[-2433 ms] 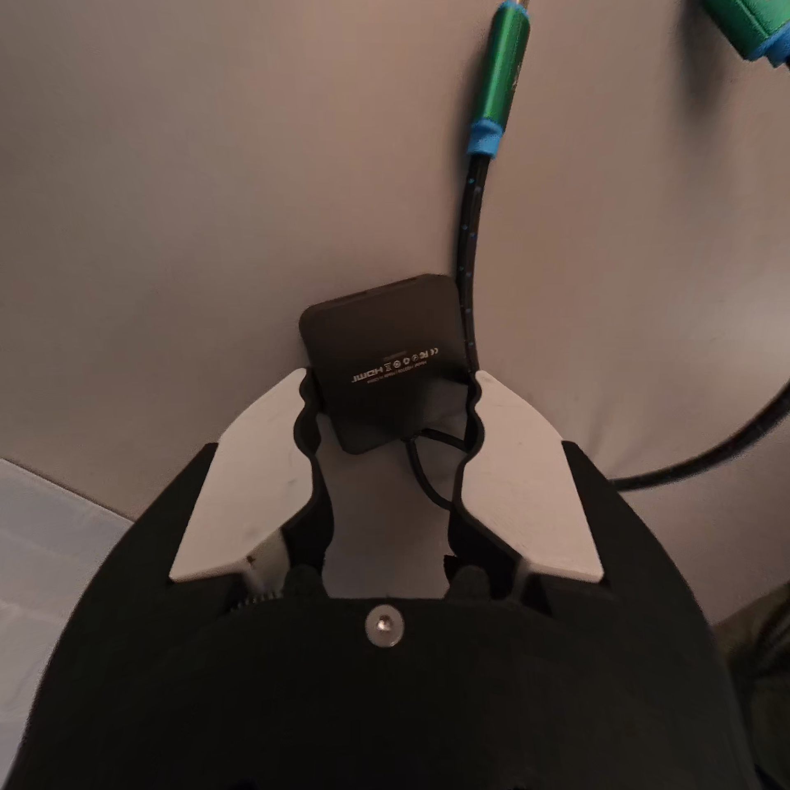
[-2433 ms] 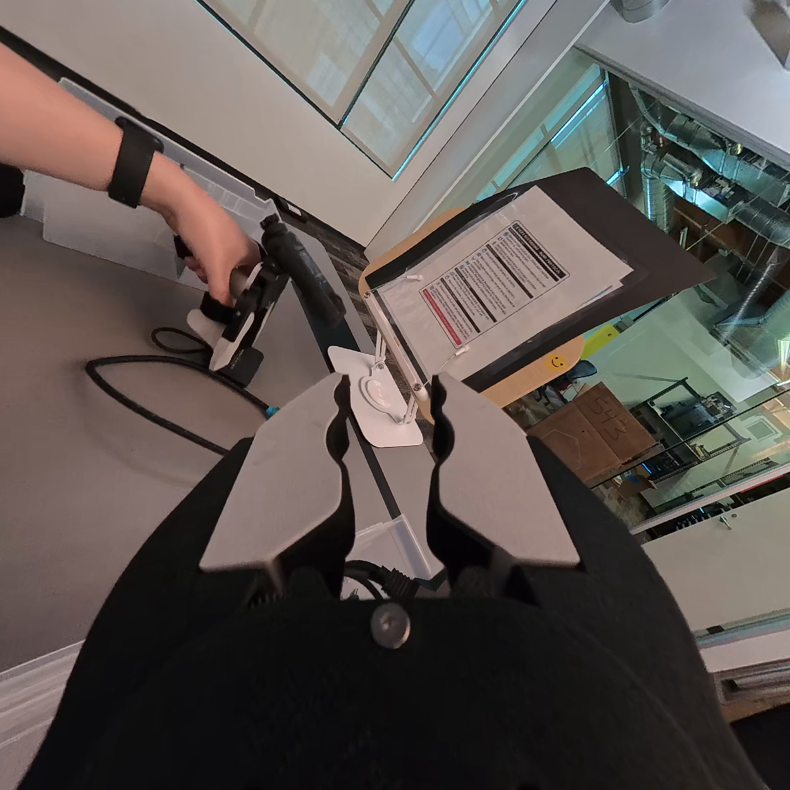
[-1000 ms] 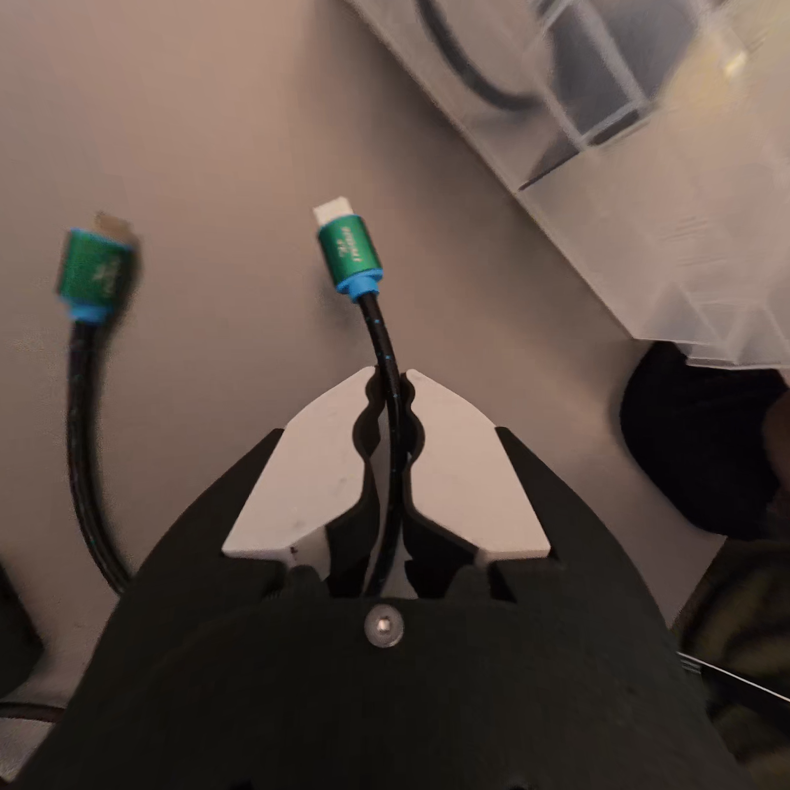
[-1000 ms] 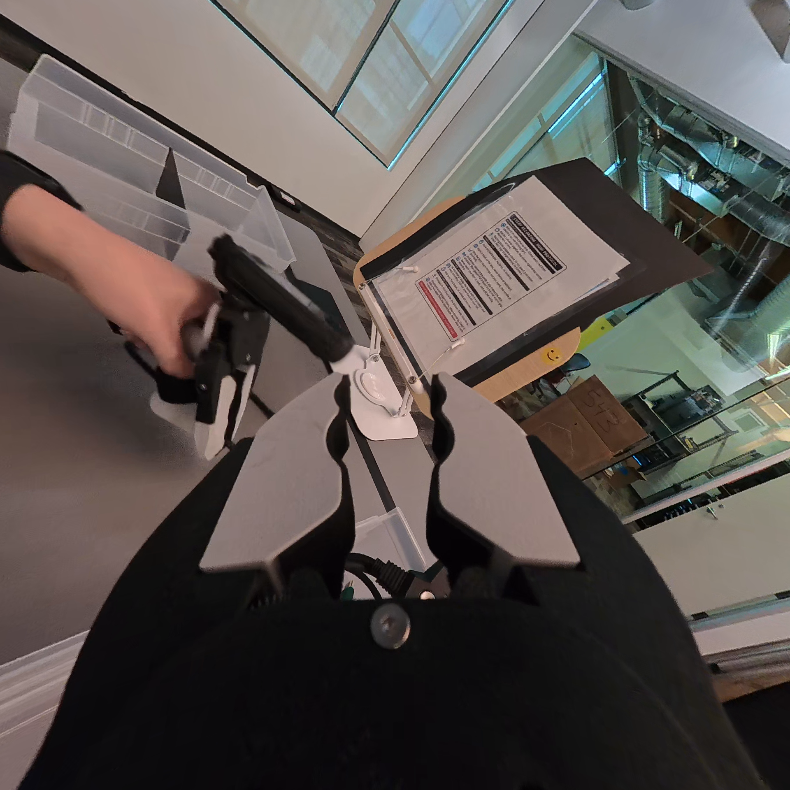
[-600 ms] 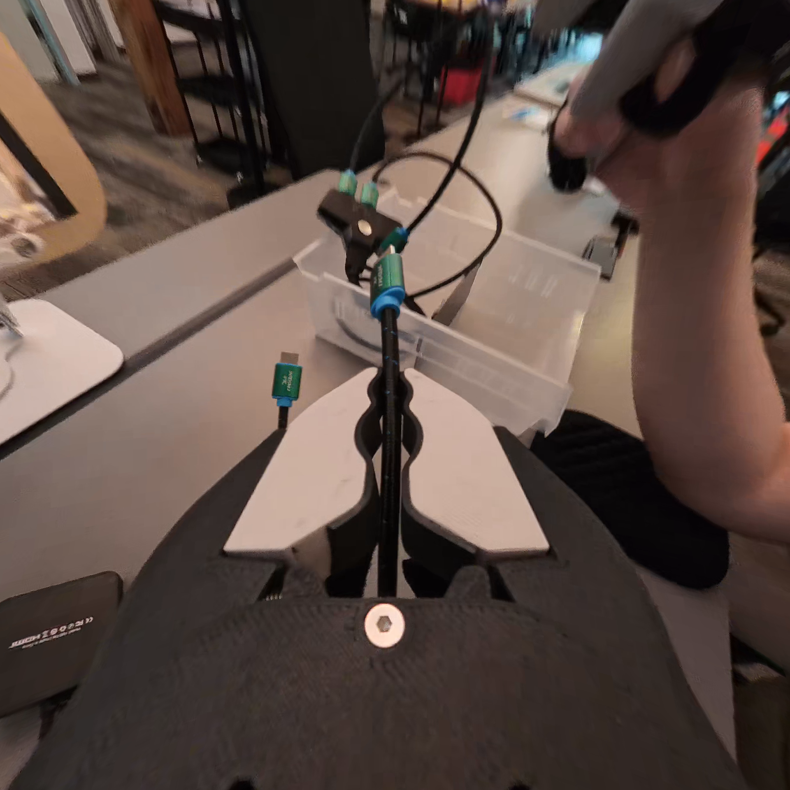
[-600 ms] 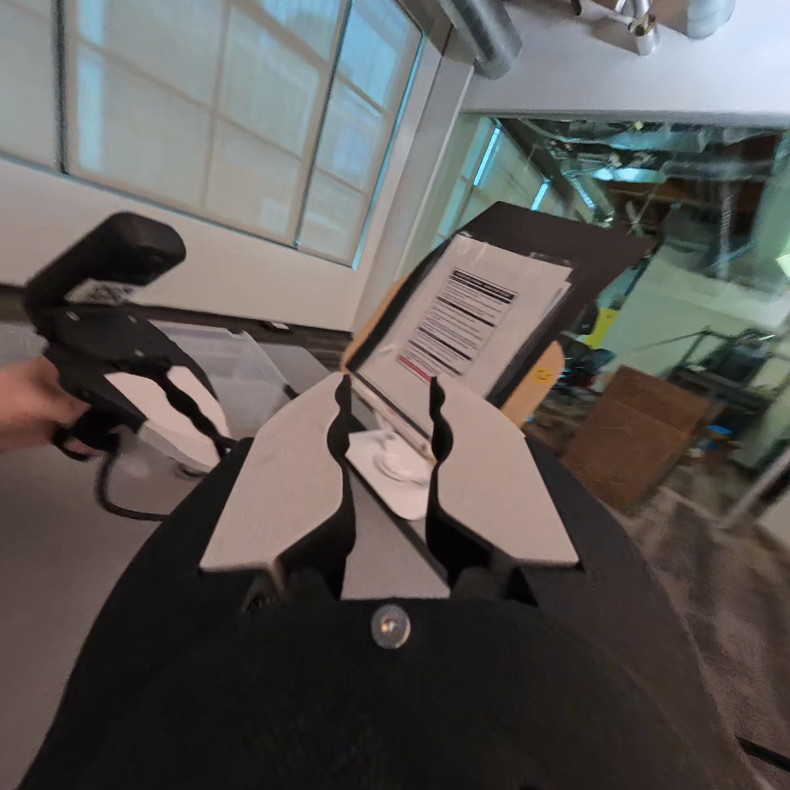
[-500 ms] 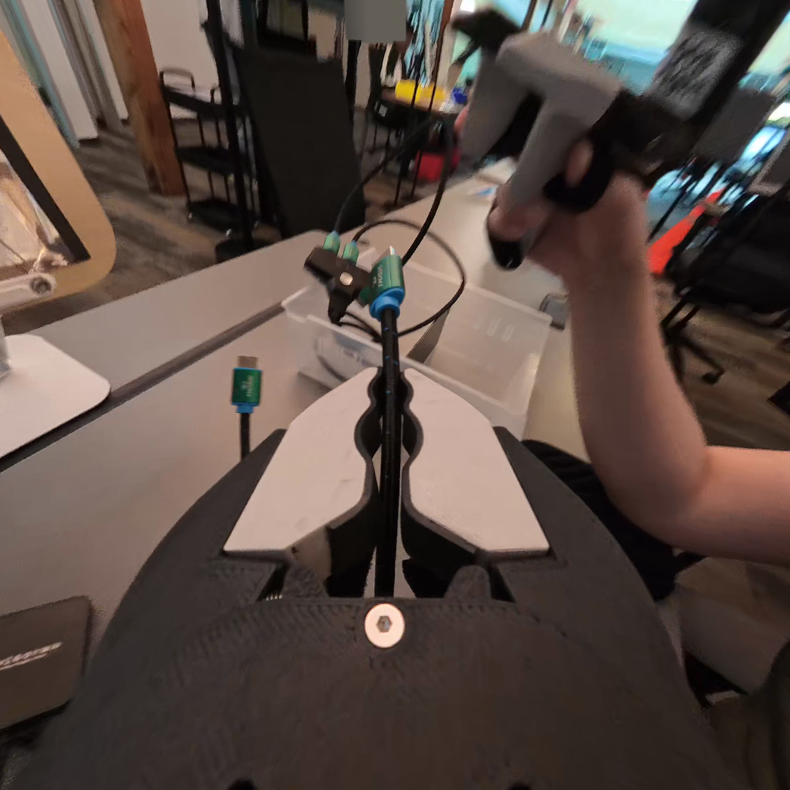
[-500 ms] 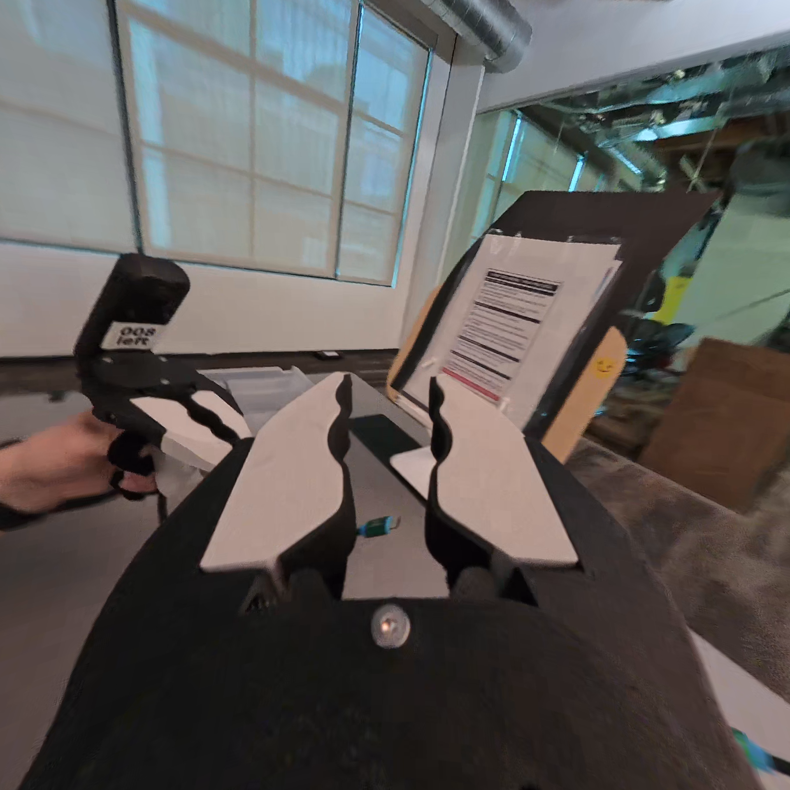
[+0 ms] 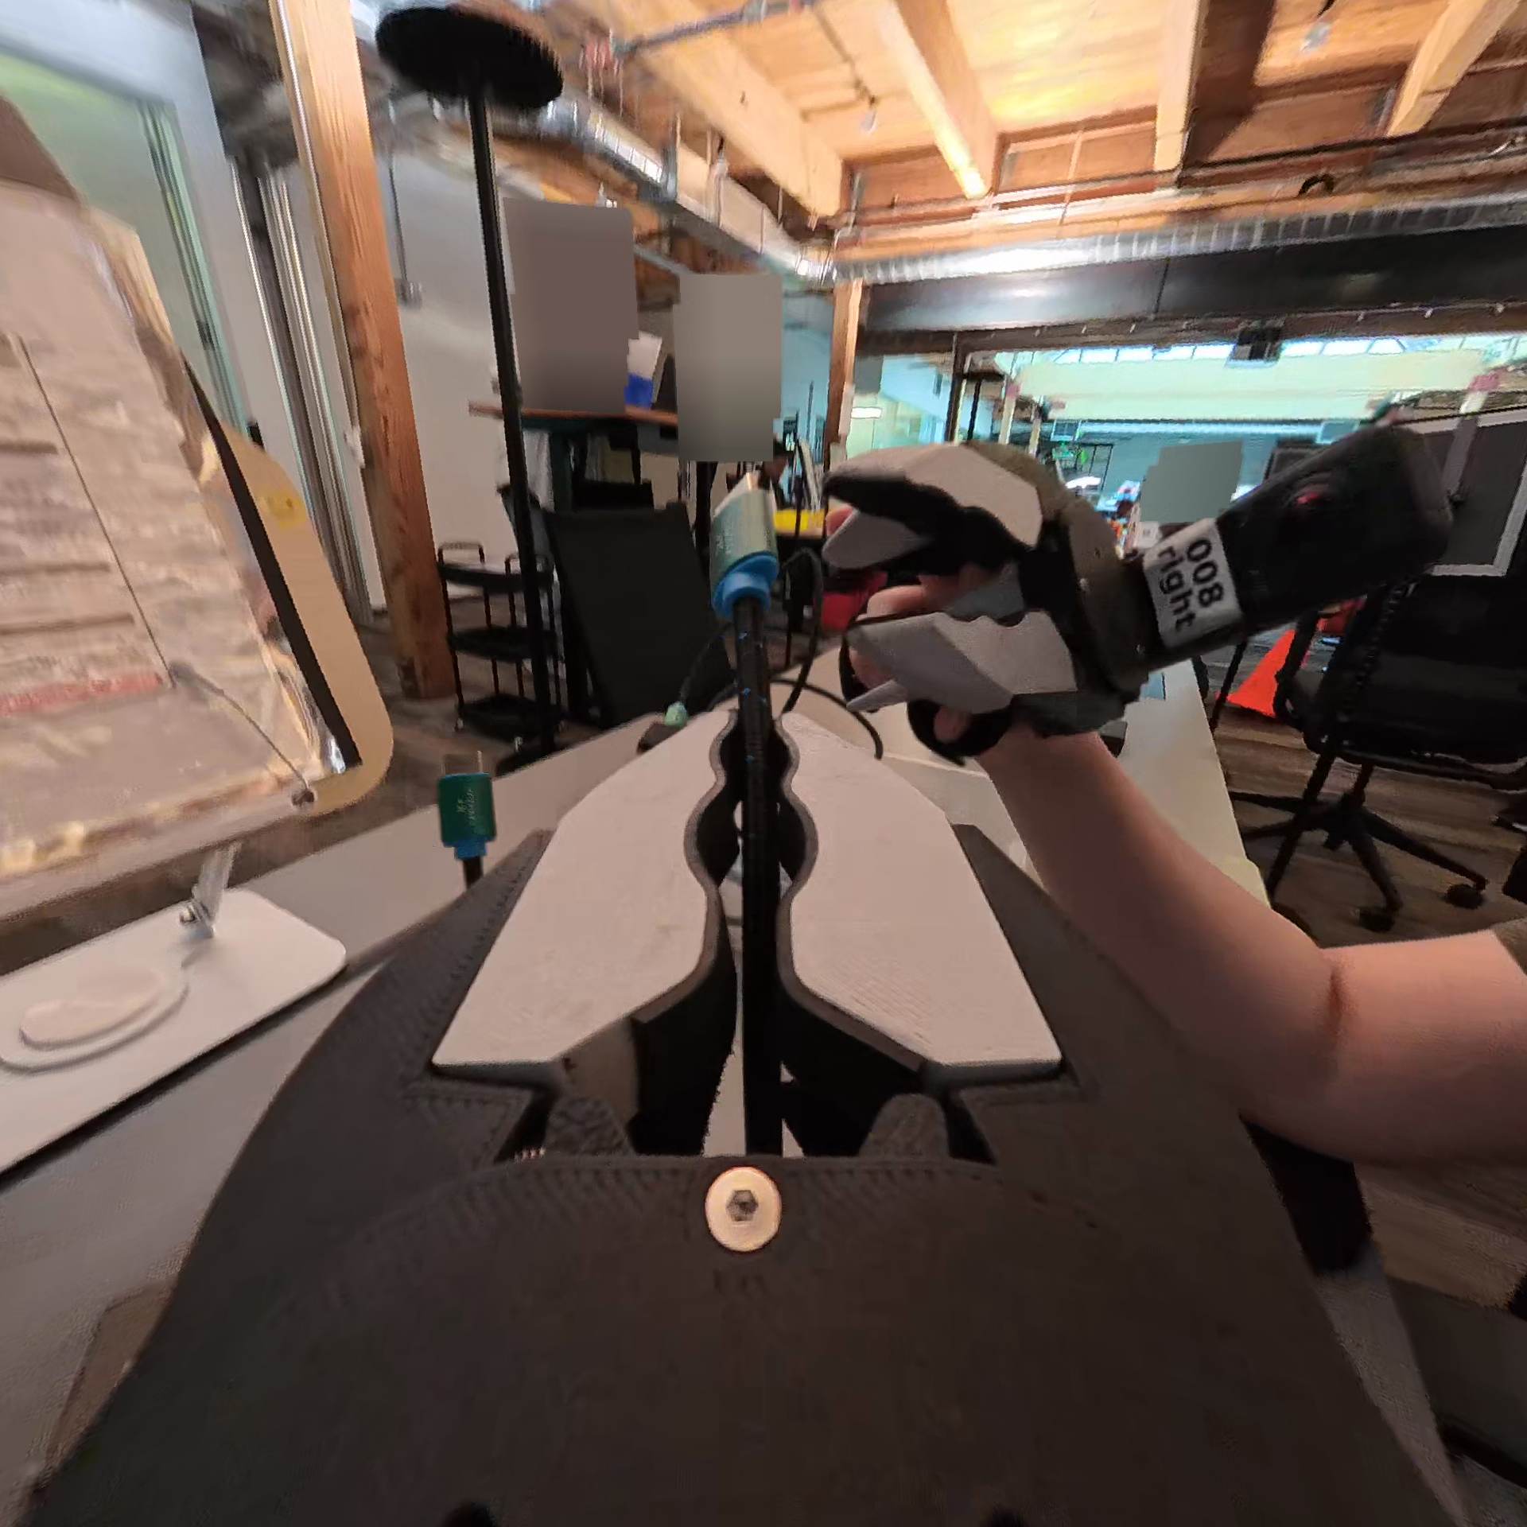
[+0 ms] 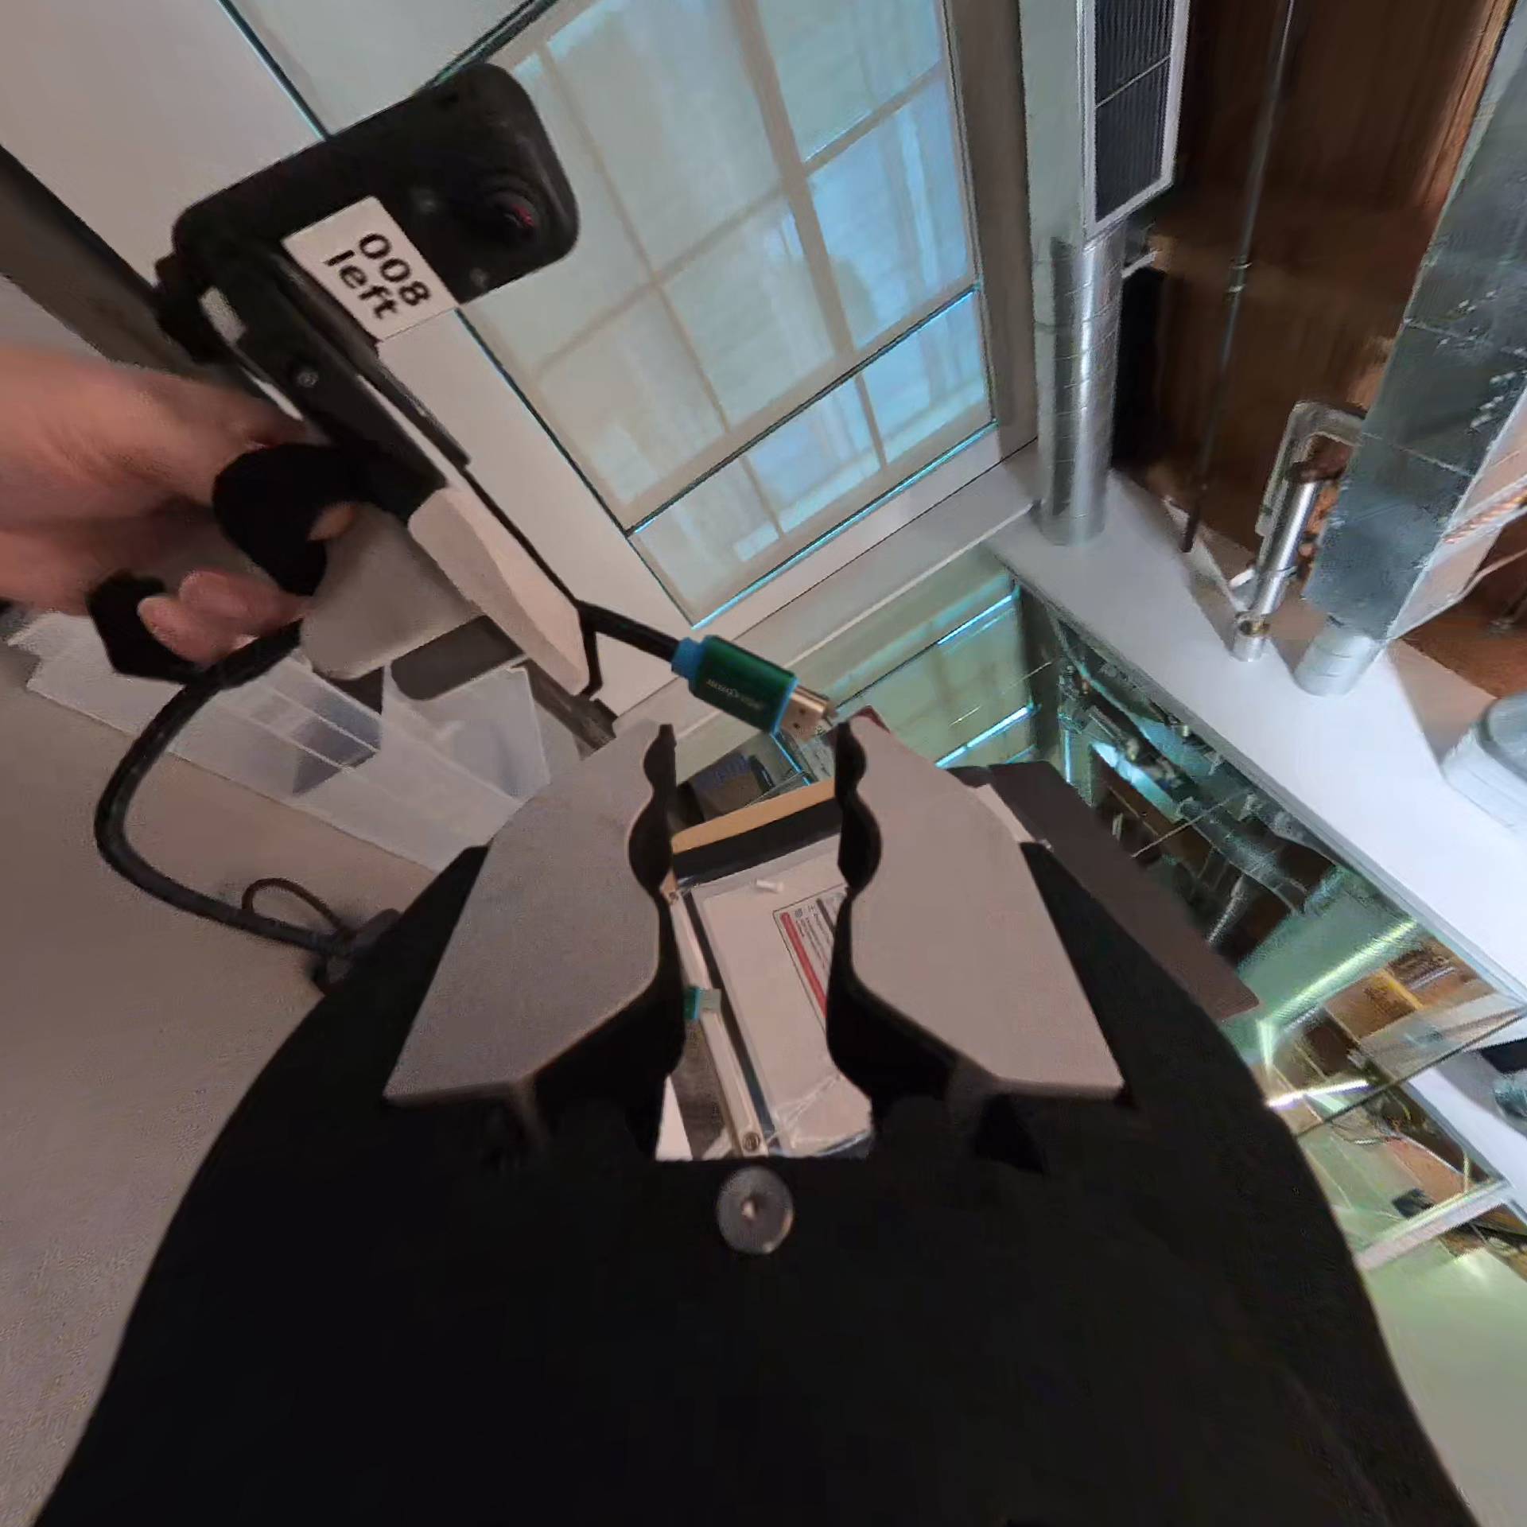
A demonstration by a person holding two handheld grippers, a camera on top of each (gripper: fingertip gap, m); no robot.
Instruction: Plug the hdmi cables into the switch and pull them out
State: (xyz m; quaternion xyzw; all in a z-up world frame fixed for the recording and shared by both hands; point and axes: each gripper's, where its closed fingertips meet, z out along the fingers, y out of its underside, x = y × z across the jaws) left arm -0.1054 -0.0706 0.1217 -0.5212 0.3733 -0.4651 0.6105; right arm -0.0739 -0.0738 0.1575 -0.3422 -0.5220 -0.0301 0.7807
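Pinching the braided cable (image 9: 756,826) a little behind its plug (image 9: 741,541), the left gripper (image 9: 753,727) has its fingers closed on the cord and holds it up off the table (image 9: 99,1239). The right gripper (image 10: 748,735) is parted and empty, its tips just beside the plug's metal tip.

The cable looks light and fairly stiff near the plug but will flex lower down (braid gives decent friction). The green shell is probably the better hold for pushing into a port, since a grip on the cord lets the plug wobble.

A second plug (image 9: 467,814) stands lower left, its cord hidden behind the gripper. The switch is hard to make out: a dark shape past the fingers, mostly covered. Blur softens the stand (image 9: 149,991) at left.
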